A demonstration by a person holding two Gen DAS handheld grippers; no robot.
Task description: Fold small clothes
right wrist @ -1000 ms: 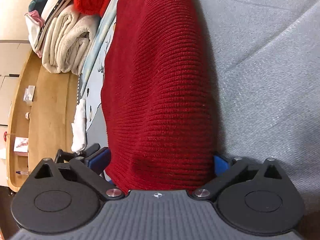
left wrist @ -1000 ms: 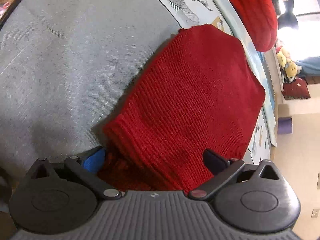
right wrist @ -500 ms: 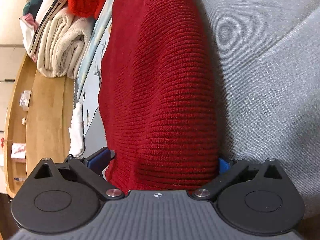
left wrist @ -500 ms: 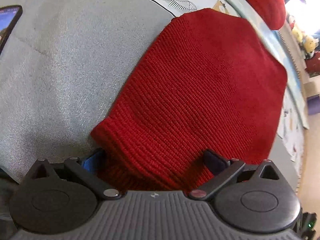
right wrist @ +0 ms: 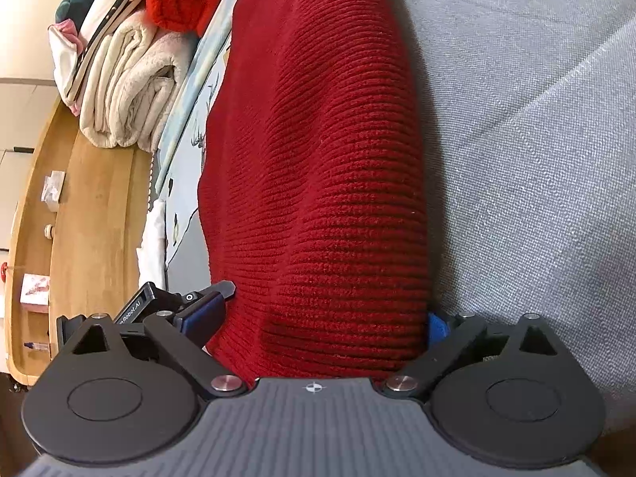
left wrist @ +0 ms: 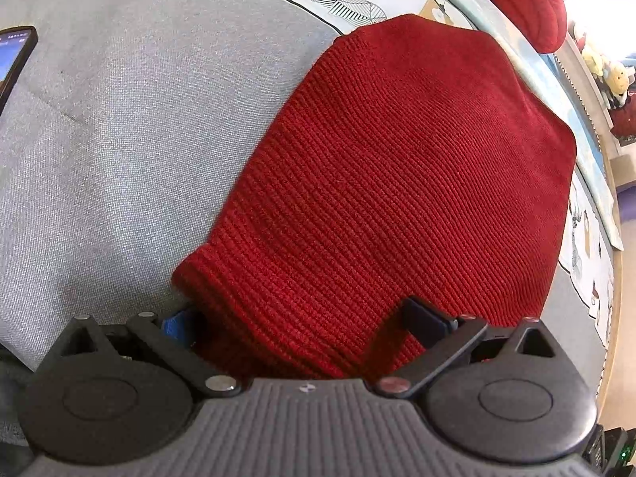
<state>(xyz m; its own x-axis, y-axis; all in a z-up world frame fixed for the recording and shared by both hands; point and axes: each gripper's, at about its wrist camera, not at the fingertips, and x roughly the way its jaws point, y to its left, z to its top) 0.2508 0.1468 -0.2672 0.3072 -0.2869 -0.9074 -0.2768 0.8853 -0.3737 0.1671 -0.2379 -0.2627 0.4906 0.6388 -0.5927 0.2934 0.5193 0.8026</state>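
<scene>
The red knit garment (left wrist: 389,183) lies on the grey bed cover (left wrist: 119,139), soft, thick and limp, so it likely sags unless gripped at its near hem corners. The left tongs (left wrist: 302,320) and right tongs (right wrist: 324,314) stand wide, straddling that hem; whether they pinch it, I cannot tell. No containers show.

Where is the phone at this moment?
The phone shows only in the left wrist view, at the far left edge, on the grey cloth, well left of the red knit garment.
</scene>
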